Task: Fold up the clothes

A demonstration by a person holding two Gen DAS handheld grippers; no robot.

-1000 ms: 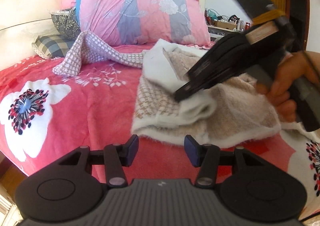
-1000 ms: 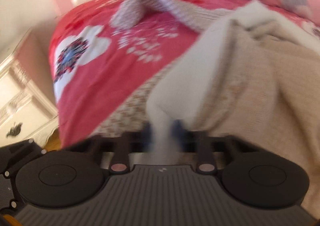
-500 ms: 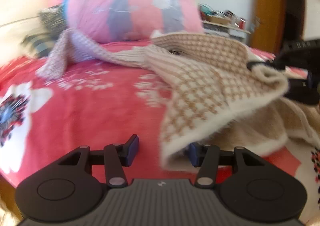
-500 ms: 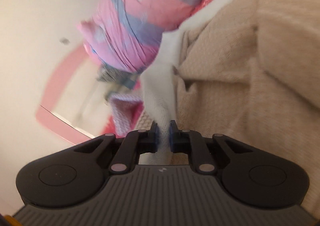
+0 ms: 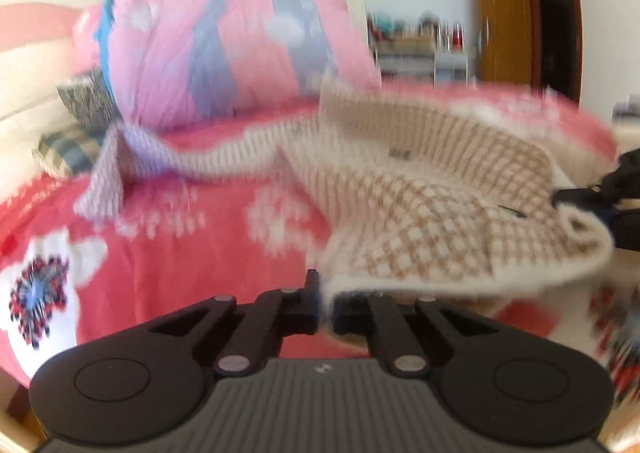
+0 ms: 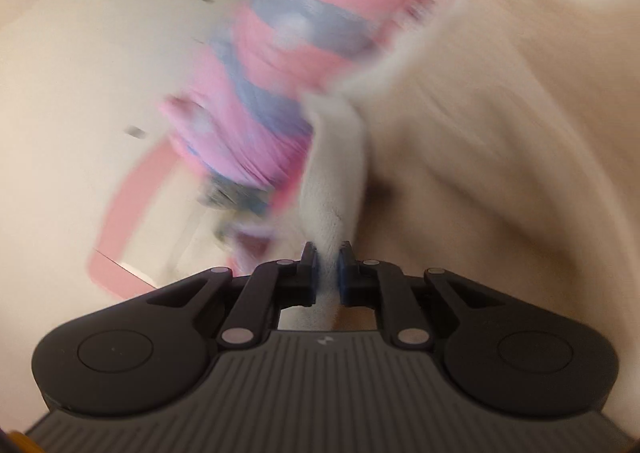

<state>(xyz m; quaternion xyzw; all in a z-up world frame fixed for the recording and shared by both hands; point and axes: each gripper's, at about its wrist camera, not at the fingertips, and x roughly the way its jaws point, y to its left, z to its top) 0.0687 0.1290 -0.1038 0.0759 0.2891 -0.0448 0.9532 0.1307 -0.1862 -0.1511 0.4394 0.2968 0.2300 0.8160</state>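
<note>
Nearest us, our left hand-held gripper [image 5: 326, 303] is closing on the fuzzy white hem of the checked sweater [image 5: 432, 205]. The soft knit stretches rightward above the red floral bed [image 5: 180, 253] to our right hand-held gripper [image 6: 328, 273], which pinches its far white edge. Beyond sits a pink quilt [image 5: 224, 53].

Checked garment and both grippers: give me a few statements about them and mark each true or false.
1. The left gripper is closing on the white hem of the checked garment. True.
2. The right gripper hangs empty. False: it pinches a white fabric edge.
3. The garment lies on a bare wooden floor. False: it lies on a red floral bedspread.
4. A pink and lilac quilt is piled behind the garment. True.
</note>
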